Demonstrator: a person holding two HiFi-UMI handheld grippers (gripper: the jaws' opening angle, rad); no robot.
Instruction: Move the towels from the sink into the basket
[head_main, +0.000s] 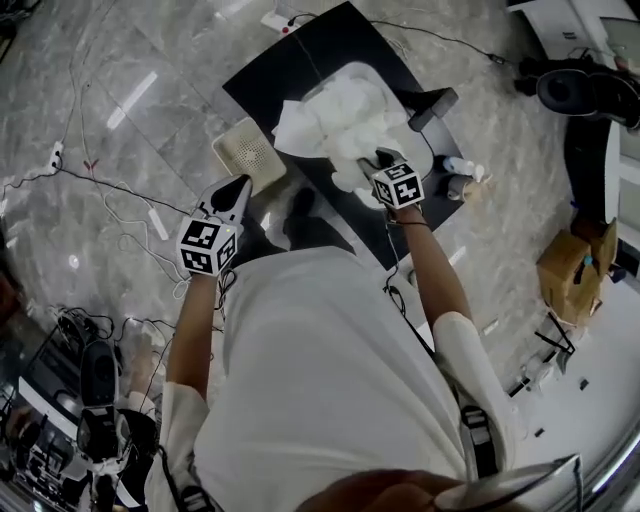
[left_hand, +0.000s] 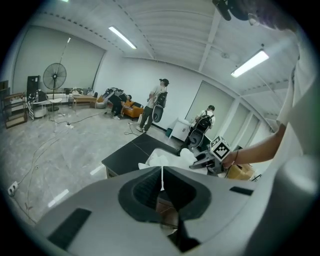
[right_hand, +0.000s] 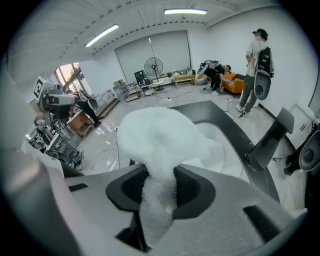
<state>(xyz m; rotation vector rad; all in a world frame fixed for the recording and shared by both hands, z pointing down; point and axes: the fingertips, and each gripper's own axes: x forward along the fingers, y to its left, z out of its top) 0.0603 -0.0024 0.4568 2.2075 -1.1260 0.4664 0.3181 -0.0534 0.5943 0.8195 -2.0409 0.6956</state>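
Note:
A heap of white towels (head_main: 340, 118) fills the white sink (head_main: 362, 72) set in a black counter (head_main: 260, 85). My right gripper (head_main: 383, 158) hangs over the heap's near edge, shut on a fluffy white towel (right_hand: 159, 145). That towel bulges up out of the jaws (right_hand: 160, 189) and hides most of the basin behind it. A white perforated basket (head_main: 250, 152) stands on the floor at the counter's left side. My left gripper (head_main: 238, 188) hovers just beside and near the basket. Its jaws (left_hand: 161, 176) meet tip to tip with nothing between them.
A dark faucet (head_main: 432, 108) juts over the sink's right side. Small bottles (head_main: 460, 168) stand on the floor by the counter's right side and a cardboard box (head_main: 578, 262) sits farther right. Cables (head_main: 110, 190) trail over the floor at left. People (left_hand: 155, 107) stand behind the counter.

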